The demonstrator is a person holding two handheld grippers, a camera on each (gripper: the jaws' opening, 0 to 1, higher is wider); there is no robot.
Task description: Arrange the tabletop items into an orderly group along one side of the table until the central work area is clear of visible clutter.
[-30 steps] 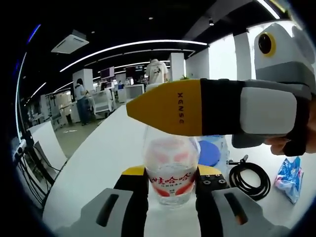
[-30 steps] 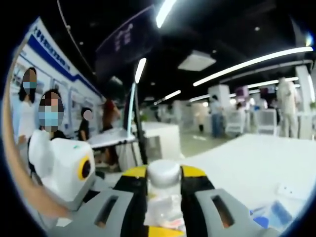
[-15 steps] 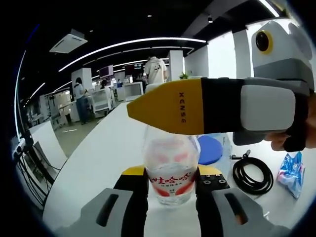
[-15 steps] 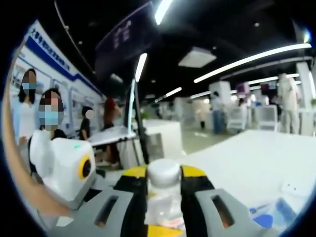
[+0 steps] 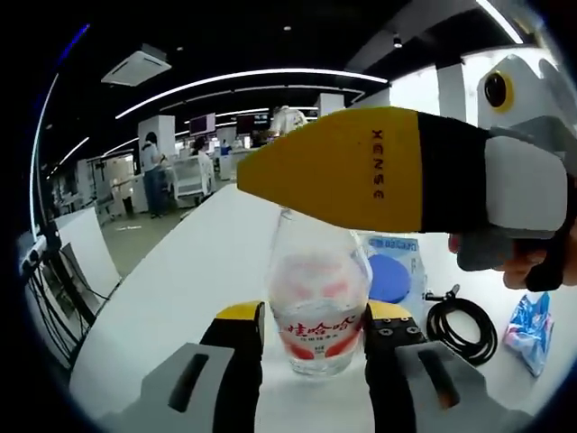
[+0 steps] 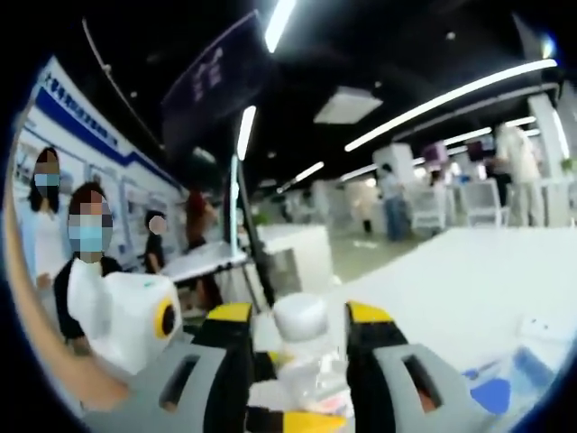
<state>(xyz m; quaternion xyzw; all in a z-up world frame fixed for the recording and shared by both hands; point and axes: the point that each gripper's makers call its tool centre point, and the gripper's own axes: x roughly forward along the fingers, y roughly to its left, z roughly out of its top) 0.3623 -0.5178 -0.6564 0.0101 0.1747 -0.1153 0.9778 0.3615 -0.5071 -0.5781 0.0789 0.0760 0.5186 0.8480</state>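
A clear water bottle [image 5: 318, 302] with a red and white label stands on the white table [image 5: 171, 298]. My left gripper [image 5: 315, 317] is shut on its lower body, one jaw on each side. My right gripper [image 5: 361, 171] reaches in from the right above it, and its yellow jaw hides the bottle's top. In the right gripper view the bottle's white cap [image 6: 301, 316] sits between the jaws of my right gripper [image 6: 299, 336]. Those jaws stand open, with a small gap on each side of the cap.
Behind the bottle lies a blue disc in a clear packet [image 5: 389, 273]. A coiled black cable [image 5: 462, 329] and a blue and white pouch [image 5: 527, 325] lie to the right. Several people stand beyond the table's edge [image 6: 86, 244].
My right gripper's jaws have spread apart and let go of the white cap. Both views have shifted slightly. The left gripper still holds the bottle.
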